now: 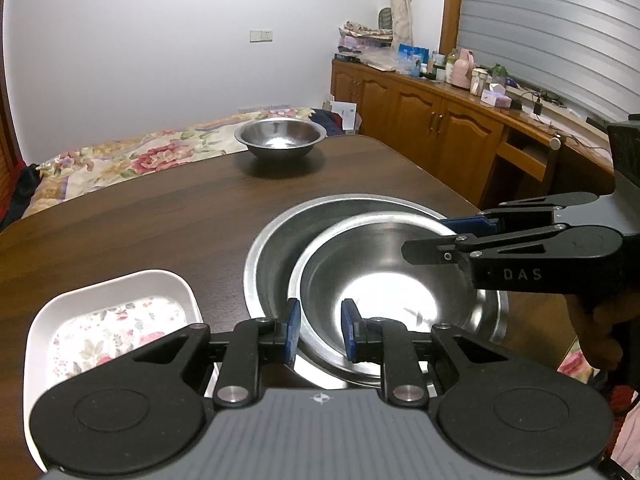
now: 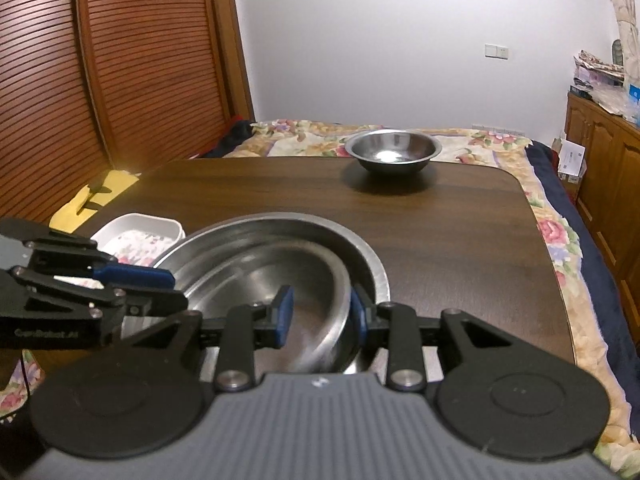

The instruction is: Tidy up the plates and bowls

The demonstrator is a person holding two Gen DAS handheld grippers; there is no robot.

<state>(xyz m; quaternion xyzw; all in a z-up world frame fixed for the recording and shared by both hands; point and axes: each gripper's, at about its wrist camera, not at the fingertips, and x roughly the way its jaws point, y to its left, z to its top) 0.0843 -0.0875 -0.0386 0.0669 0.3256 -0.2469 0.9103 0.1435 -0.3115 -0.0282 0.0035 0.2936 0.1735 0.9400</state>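
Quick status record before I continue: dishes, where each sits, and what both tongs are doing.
nested bowl: inside large steel basin, tilted
far bowl: alone, far end of table
white floral dish: left of basin
left tongs: open, straddling nested bowl's near rim
right tongs: open, straddling nested bowl's rim

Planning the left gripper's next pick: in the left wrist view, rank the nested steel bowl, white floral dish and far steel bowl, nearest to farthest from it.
1. Nested steel bowl, rim between the left gripper jaws.
2. White floral dish, beside it on the left.
3. Far steel bowl, across the table.
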